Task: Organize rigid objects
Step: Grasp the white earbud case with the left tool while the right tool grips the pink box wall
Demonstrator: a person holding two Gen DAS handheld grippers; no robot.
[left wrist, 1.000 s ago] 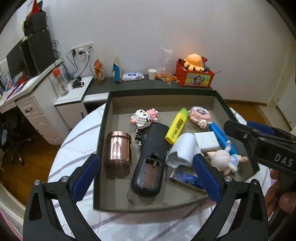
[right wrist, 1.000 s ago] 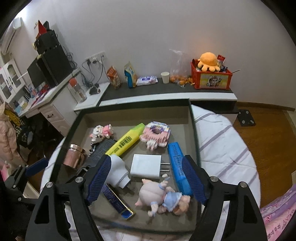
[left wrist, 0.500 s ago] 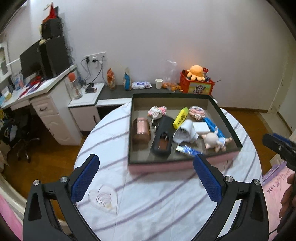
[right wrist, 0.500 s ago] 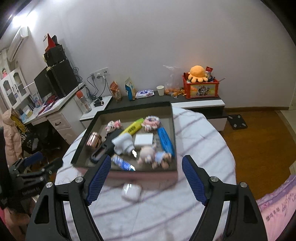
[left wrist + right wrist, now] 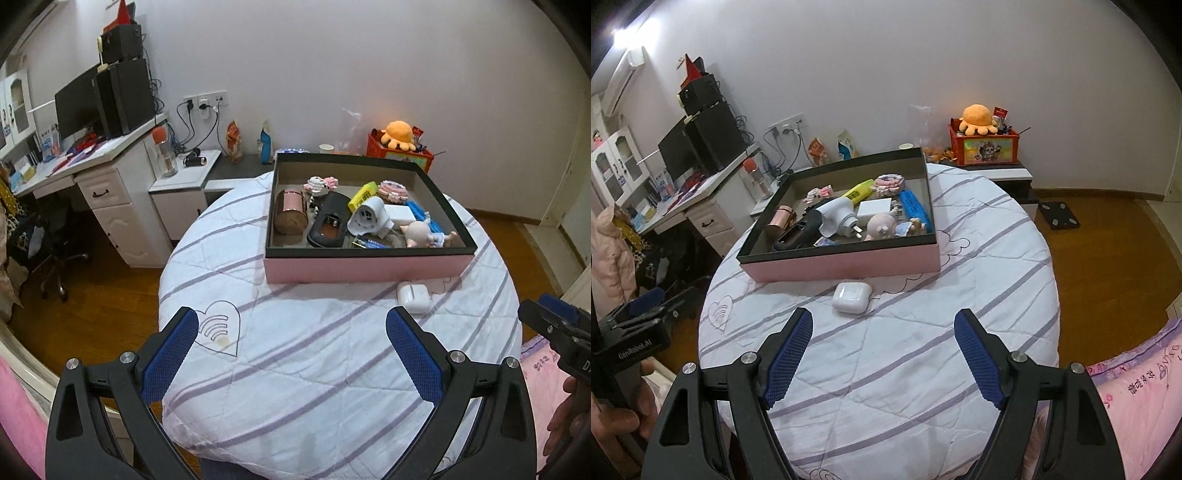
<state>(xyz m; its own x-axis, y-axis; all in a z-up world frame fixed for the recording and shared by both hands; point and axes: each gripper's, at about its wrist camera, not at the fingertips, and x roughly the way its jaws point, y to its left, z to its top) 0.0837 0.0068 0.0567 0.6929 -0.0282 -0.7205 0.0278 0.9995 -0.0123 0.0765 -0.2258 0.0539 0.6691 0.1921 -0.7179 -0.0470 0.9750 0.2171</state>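
Most items lay inside the pink box (image 5: pixel 842 264). Only the white earbud case (image 5: pixel 850 297) remained outside, on the desk (image 5: pixel 923 369) just beside it. Left tool (image 5: pixel 291 354) and right tool (image 5: pixel 882 354) were spread wide, empty.

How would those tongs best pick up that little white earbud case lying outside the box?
Probably from above with the right tongs, closing across the two long sides of the earbud case. It lies flat on the quilt, rounded and low, apart from the pink box.
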